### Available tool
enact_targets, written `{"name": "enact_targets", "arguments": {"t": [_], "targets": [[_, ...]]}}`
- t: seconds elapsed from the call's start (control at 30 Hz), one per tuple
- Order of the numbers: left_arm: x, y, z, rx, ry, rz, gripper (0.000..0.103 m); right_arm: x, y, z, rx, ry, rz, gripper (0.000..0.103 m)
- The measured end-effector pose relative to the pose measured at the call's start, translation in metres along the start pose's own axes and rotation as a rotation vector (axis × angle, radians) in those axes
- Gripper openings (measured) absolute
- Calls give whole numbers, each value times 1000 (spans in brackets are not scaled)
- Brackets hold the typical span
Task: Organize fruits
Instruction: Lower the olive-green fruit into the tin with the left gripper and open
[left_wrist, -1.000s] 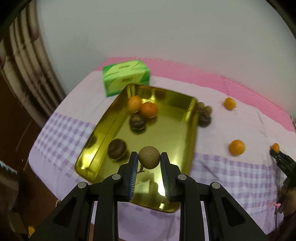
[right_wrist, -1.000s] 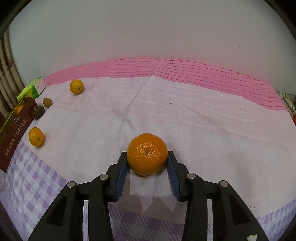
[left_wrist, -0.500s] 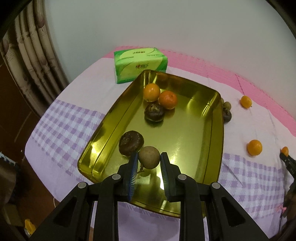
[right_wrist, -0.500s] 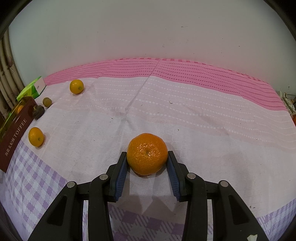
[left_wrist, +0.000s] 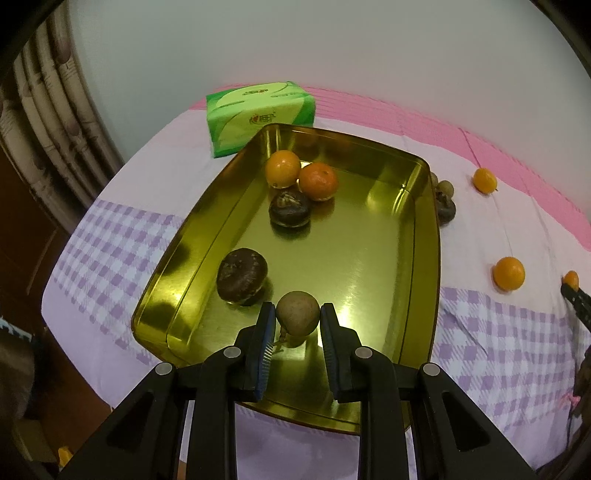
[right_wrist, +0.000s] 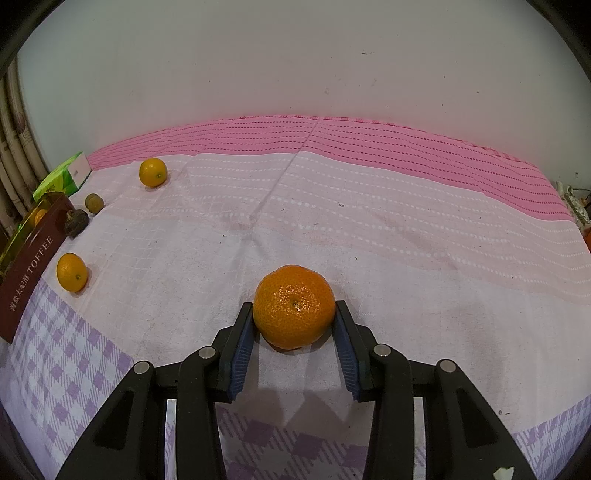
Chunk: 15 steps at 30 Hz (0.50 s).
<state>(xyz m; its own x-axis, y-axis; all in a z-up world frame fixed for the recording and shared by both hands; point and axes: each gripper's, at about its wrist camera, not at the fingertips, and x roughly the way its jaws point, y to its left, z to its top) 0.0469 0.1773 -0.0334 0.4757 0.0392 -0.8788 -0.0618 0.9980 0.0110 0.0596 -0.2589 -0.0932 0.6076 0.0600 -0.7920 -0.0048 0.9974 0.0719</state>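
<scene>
Blue ribbed pads of the left gripper (left_wrist: 297, 322) are closed on a small brown round fruit (left_wrist: 297, 313), held at its widest girth above the near end of the gold metal tray (left_wrist: 424, 258); whether it touches the tray floor cannot be told. The item looks light and thin-shelled, with a short stem below, so it probably needs only a mild squeeze. The right gripper (right_wrist: 294, 314) pinches a mandarin (right_wrist: 294, 305) at its equator, resting on or just above the tablecloth (right_wrist: 406, 236). Its skin is soft and dimpled, likely to bruise or roll under a hard or off-centre grip. The tray already holds two orange fruits (left_wrist: 283, 169) touching each other, and two dark wrinkled fruits (left_wrist: 242, 276). Loose on the cloth lie two small oranges (right_wrist: 72, 272), a brown fruit (right_wrist: 94, 202) and a dark one (right_wrist: 76, 223) just beside the tray wall. A green tissue pack (left_wrist: 258, 116) sits behind. The tray's near rim is hidden by the left gripper, and the dark fruits' kind is unclear.
</scene>
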Motion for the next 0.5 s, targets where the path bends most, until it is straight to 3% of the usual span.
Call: {"name": "enact_targets", "arguments": {"t": [0.5], "targets": [[3, -6, -2, 38, 10, 22, 27, 1, 2, -1, -19, 3, -21, 39]]}}
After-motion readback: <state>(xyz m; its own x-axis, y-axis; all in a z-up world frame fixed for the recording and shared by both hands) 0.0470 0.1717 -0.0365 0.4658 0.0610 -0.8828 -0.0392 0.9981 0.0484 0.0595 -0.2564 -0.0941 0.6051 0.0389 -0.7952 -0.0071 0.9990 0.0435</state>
